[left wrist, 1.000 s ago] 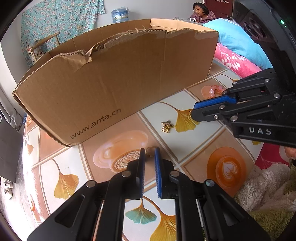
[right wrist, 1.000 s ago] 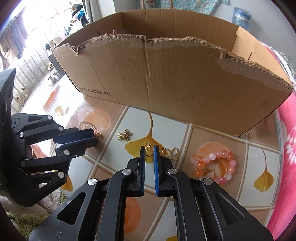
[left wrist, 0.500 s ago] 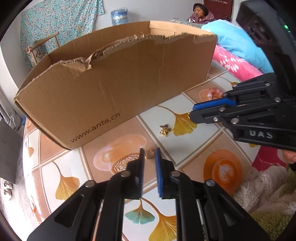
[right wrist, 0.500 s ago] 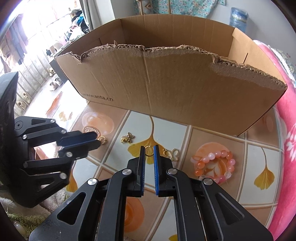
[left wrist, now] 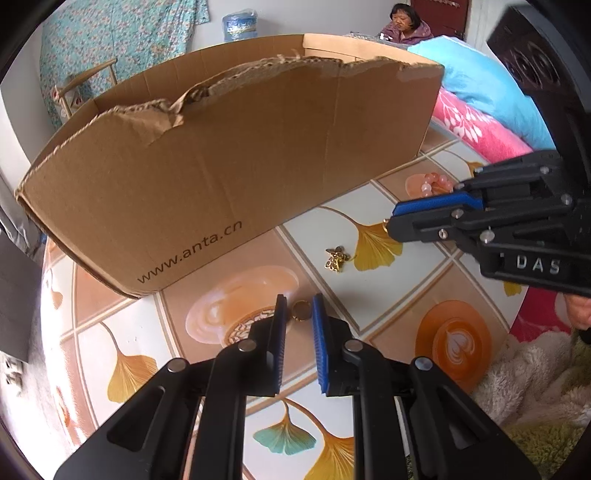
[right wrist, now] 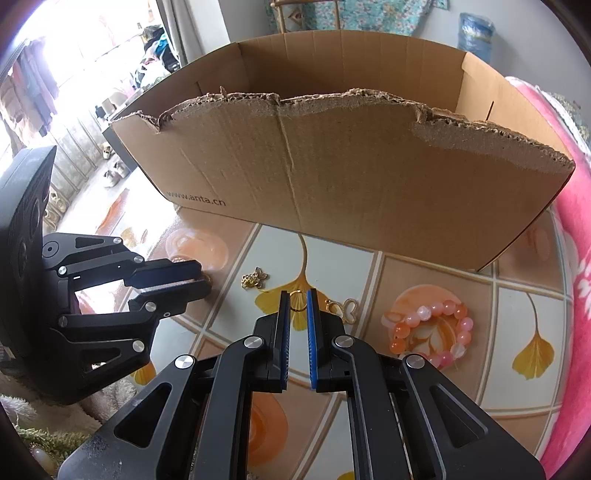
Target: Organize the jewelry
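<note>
My left gripper (left wrist: 299, 301) is shut on a gold ring (left wrist: 301, 311), held between its blue pads above the patterned table. My right gripper (right wrist: 297, 295) is shut on a thin gold ring (right wrist: 296, 300). It shows at the right of the left wrist view (left wrist: 393, 218). The left gripper shows at the left of the right wrist view (right wrist: 203, 277). A gold butterfly charm (left wrist: 337, 258) lies on the table between them. A gold butterfly clasp (right wrist: 343, 308) and a pink bead bracelet (right wrist: 430, 332) lie to the right. A torn cardboard box (right wrist: 351, 192) stands behind.
The table (left wrist: 454, 339) has a tile print with ginkgo leaves and coffee cups. Pink and blue bedding (left wrist: 480, 122) lies at the right. A fluffy blanket (left wrist: 535, 376) lies at the table's near right edge. A person (left wrist: 404, 22) sits far behind the box.
Both grippers have risen with their rings, so the box's inside shows more. The jewelry on the table has not moved.
</note>
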`<state>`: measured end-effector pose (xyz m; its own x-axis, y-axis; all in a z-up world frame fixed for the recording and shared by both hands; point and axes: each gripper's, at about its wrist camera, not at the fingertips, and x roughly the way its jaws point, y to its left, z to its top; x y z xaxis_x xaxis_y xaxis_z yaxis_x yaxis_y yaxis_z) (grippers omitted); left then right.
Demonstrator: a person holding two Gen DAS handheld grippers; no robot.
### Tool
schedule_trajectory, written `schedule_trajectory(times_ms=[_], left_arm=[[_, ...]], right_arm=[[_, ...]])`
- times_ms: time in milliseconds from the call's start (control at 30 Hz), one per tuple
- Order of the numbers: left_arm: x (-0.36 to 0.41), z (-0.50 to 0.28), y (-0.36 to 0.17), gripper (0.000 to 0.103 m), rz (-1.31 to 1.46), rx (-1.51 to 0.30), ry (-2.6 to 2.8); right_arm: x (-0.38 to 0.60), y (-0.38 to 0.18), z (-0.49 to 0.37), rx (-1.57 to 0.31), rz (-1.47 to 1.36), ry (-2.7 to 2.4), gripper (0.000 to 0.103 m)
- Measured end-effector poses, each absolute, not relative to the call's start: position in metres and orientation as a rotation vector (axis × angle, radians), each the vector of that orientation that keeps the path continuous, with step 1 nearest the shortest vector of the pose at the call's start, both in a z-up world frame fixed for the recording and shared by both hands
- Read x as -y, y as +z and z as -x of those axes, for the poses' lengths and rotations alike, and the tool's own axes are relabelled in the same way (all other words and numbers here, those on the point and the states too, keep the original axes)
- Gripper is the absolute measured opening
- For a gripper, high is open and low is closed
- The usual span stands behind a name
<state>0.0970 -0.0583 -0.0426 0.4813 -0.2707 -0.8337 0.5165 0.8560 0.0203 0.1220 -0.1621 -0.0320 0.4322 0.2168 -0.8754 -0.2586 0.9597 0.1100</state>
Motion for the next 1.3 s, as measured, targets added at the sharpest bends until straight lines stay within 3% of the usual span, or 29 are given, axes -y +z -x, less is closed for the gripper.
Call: schedule_trajectory(times_ms=[367, 633, 800, 1133, 1300], left_arm=[[0.055, -0.088, -0.021, 0.010, -0.281, -0.912, -0.481], [0.031, -0.083, 0.079, 0.010, -0.134, -0.722, -0.582], [0.027, -0.127, 0.111, 0.011, -0.156, -0.671, -0.575], [0.044, -0.263, 0.052, 0.010, -0.181, -1.140, -0.615], [0.057, -0.292, 0.023, 0.011, -0.161, -1.307, -0.653]], right_arm=[[0.171, 0.001, -0.107, -1.018, 0.025, 0.315, 0.006], [0.170, 0.097, -0.104, -0.805, 0.033, 0.458, 0.006], [0.168, 0.120, -0.152, -0.763, 0.104, 0.513, 0.006], [0.150, 0.032, -0.295, -1.276, 0.073, 0.618, 0.006], [0.149, 0.006, -0.318, -1.376, 0.076, 0.580, 0.007]])
